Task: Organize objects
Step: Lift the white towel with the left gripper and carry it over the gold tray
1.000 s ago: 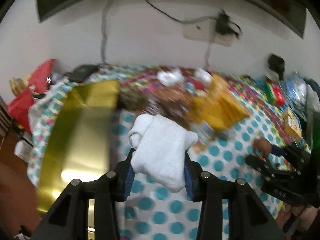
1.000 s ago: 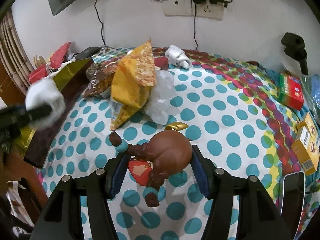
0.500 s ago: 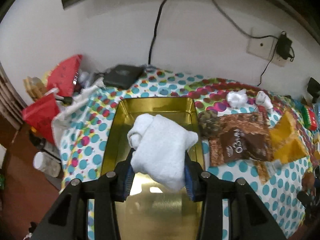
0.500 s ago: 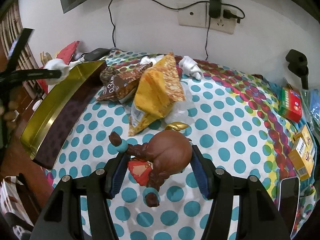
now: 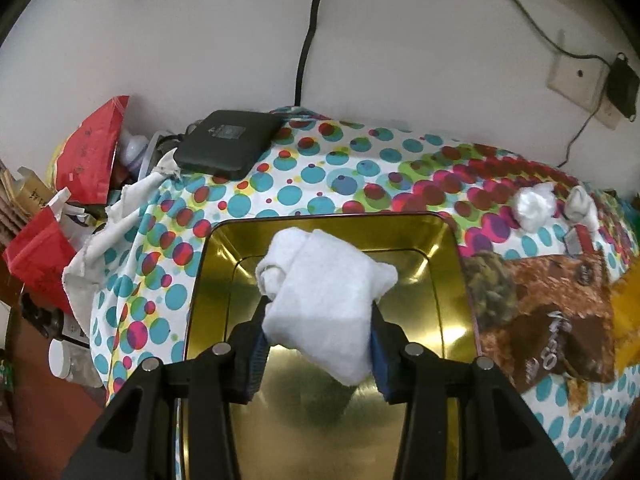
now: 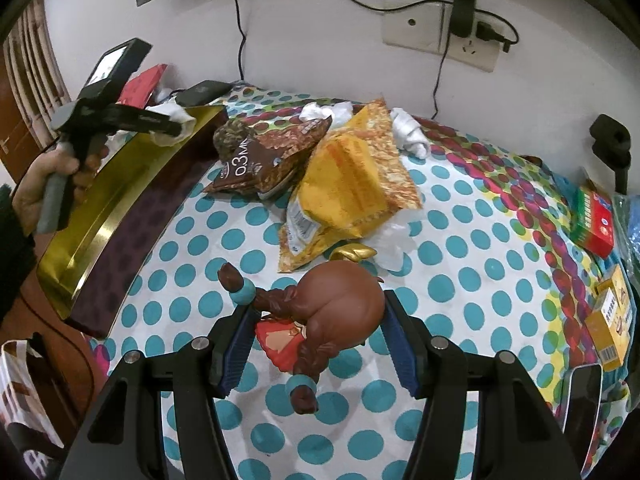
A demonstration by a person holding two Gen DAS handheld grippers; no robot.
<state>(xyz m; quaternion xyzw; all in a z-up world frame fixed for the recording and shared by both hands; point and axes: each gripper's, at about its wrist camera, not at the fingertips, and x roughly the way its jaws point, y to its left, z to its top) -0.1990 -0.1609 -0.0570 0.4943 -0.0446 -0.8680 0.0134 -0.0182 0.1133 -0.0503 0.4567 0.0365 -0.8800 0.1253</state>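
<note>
- Left gripper [image 5: 318,330] pinches a white cloth [image 5: 326,300], held above the gold tin [image 5: 450,320].
- Right gripper [image 6: 316,338] clamps a brown figurine [image 6: 336,314] over the table [image 6: 460,280].

towel [image 5: 326,300] above tin [image 5: 448,304] — snack bags [image 5: 548,312] right

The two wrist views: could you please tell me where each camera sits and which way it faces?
Left wrist: sits on the left gripper, looking along its fingers down into the gold tin; they clamp a white towel.
Right wrist: sits on the right gripper, facing the wall across the dotted tablecloth; it clamps a brown figurine, and the person's left hand shows.
Shared: tin, towel, brown snack bag.
</note>
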